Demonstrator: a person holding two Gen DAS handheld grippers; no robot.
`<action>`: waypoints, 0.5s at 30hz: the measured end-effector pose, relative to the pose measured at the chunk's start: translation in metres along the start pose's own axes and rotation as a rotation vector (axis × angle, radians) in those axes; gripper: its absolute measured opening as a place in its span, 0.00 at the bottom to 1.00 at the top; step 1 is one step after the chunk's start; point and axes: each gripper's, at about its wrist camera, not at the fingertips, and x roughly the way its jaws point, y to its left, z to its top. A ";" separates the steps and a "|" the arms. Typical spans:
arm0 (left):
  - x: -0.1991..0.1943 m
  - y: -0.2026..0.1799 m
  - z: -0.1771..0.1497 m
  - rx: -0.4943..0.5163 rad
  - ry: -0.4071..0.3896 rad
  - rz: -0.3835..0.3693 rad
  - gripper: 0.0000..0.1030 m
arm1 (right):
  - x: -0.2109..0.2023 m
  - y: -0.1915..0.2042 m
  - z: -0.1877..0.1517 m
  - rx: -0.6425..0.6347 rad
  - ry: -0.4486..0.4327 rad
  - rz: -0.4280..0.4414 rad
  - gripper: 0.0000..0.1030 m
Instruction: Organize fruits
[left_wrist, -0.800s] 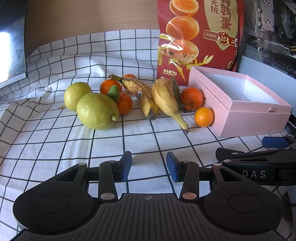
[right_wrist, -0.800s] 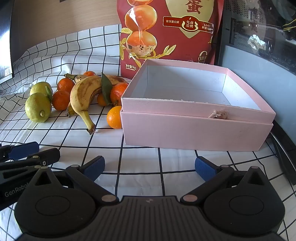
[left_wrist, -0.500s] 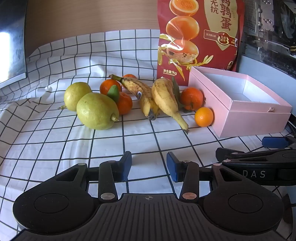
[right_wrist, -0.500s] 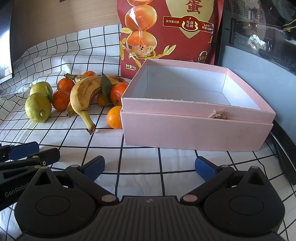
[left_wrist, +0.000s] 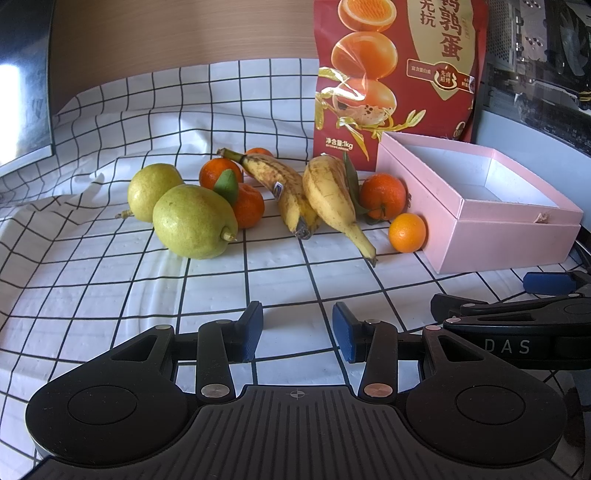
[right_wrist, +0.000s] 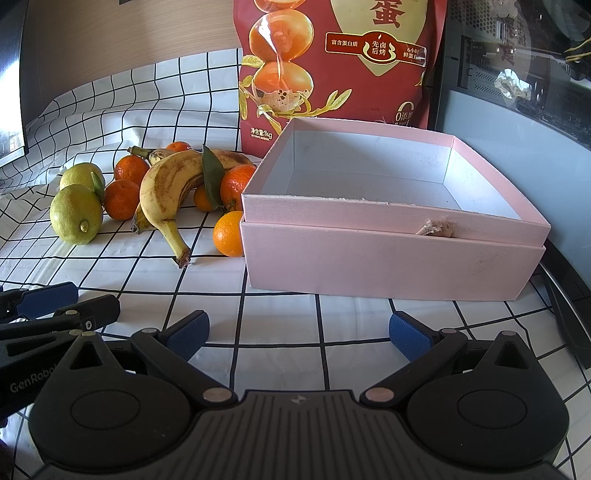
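Both my grippers hover empty: left gripper (left_wrist: 297, 326) jaws half apart, right gripper (right_wrist: 297, 334) spread wide. The small orange (right_wrist: 229, 238), mid-left, touches the pink box (right_wrist: 391, 258); it looks firm and light, so I'd pinch across its middle.

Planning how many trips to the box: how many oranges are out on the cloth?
5, more may be hidden. One by the box, one behind it, two by the pears, one behind the bananas.
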 end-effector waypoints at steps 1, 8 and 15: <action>0.001 0.000 0.002 -0.009 -0.001 -0.002 0.45 | 0.000 0.000 0.000 -0.001 0.000 0.000 1.00; 0.000 0.025 0.027 -0.052 0.081 -0.221 0.45 | 0.010 -0.001 0.017 -0.060 0.114 0.062 1.00; -0.009 0.062 0.056 -0.041 0.009 -0.193 0.45 | 0.009 -0.002 0.025 -0.048 0.200 0.047 1.00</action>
